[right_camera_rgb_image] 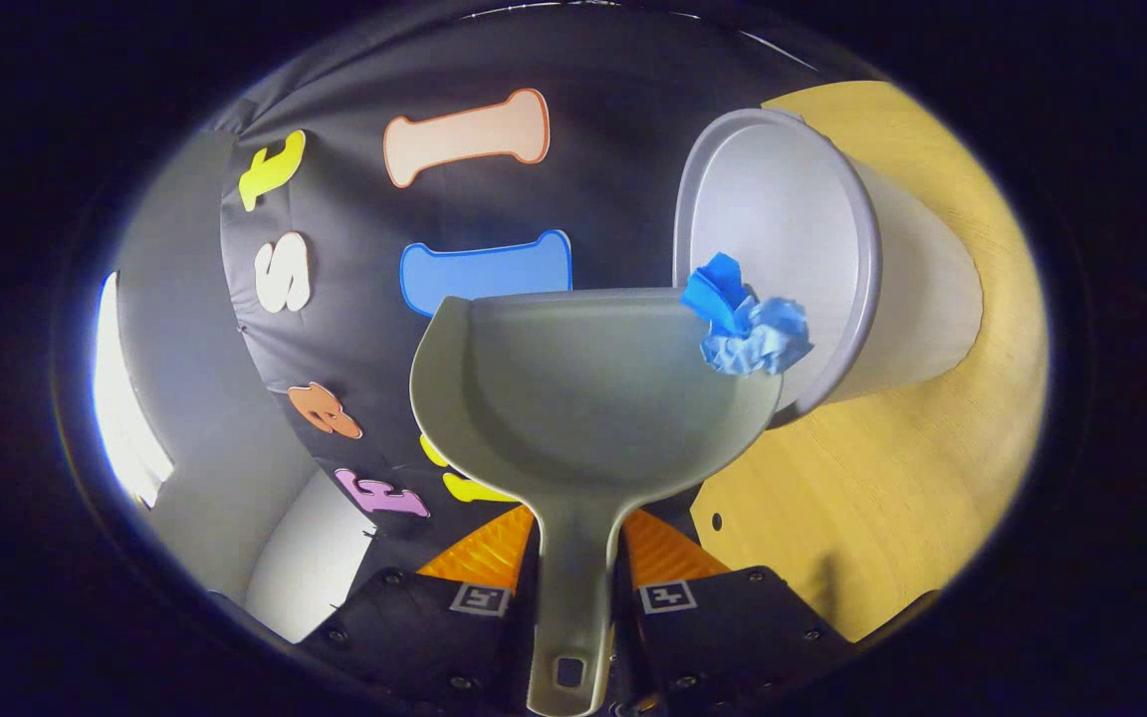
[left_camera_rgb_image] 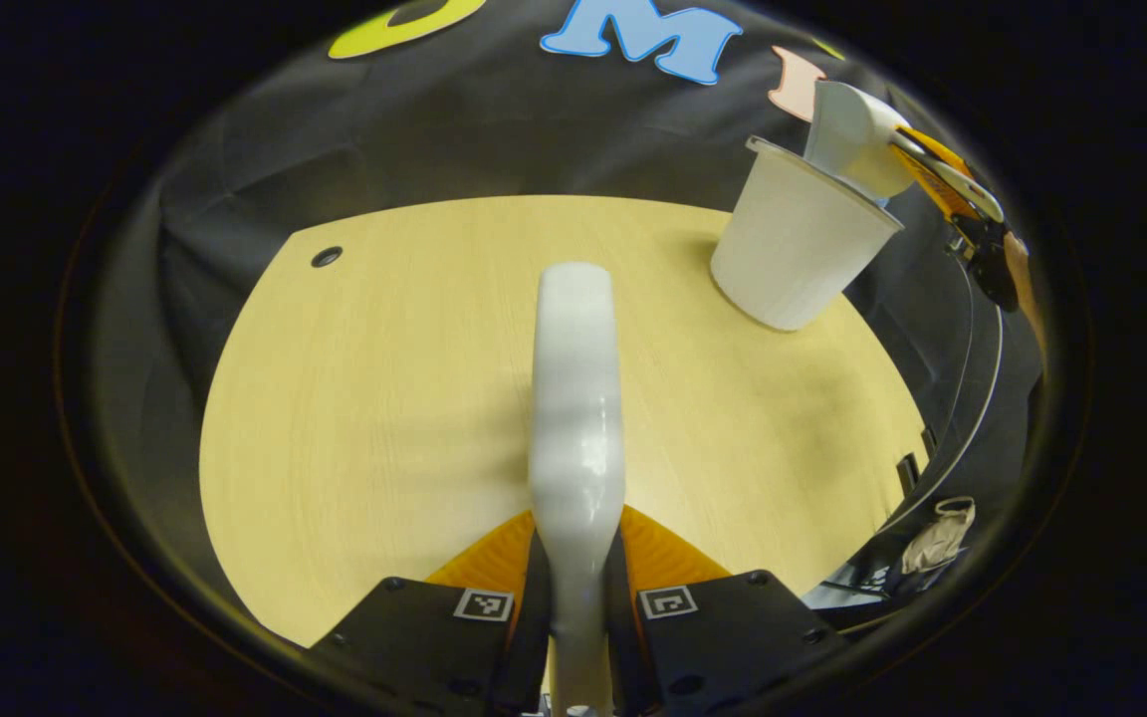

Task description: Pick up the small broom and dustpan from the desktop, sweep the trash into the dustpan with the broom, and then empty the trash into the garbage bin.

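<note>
while the right gripper (right_camera_rgb_image: 578, 597) clamps the tilted dustpan (right_camera_rgb_image: 583, 388), blue trash (right_camera_rgb_image: 748, 324) slides toward the bin (right_camera_rgb_image: 832, 249); left gripper (left_camera_rgb_image: 578, 597) pinches the broom (left_camera_rgb_image: 576, 398); more tilt needed.

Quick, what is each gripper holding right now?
Left gripper: shut on the broom handle.
Right gripper: shut on the dustpan handle, with blue crumpled trash at the garbage bin.

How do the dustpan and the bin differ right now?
The dustpan is a shallow scoop with a handle, held in the air by the right tongs; the bin is a deep round cup standing on the table. A blue wad sits at the dustpan's lip. Both are pale plastic.
</note>
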Demonstrator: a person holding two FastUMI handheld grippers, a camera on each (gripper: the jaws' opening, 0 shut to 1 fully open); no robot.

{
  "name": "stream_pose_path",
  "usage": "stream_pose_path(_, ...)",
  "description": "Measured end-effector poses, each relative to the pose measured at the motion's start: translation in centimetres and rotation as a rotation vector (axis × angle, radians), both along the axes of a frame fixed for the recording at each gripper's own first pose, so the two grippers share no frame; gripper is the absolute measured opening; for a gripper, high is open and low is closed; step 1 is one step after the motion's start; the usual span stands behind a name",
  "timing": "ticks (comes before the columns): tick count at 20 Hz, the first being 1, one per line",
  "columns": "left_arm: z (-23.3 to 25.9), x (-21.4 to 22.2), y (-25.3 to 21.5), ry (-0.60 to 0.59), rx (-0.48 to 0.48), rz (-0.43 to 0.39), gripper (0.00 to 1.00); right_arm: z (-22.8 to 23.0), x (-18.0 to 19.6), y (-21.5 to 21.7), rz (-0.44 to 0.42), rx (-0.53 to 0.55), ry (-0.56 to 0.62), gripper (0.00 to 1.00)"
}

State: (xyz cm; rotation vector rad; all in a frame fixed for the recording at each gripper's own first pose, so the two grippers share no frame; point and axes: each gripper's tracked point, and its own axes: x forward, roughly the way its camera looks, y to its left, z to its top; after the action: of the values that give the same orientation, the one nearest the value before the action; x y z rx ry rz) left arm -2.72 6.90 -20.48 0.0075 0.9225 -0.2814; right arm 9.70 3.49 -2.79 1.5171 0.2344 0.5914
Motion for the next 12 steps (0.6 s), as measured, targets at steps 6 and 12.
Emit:
stream_pose_path(6,0.1,-0.2,-0.2,-0.012,-0.011,0.009,0.32,-0.2,-1.2,0.4,-0.001,-0.078,-0.027,0.33)
stream_pose_path(12,0.0,-0.7,0.5,-0.014,-0.018,0.026,0.32,-1.0,-4.3,3.4,-0.046,-0.381,-0.110,0.33)
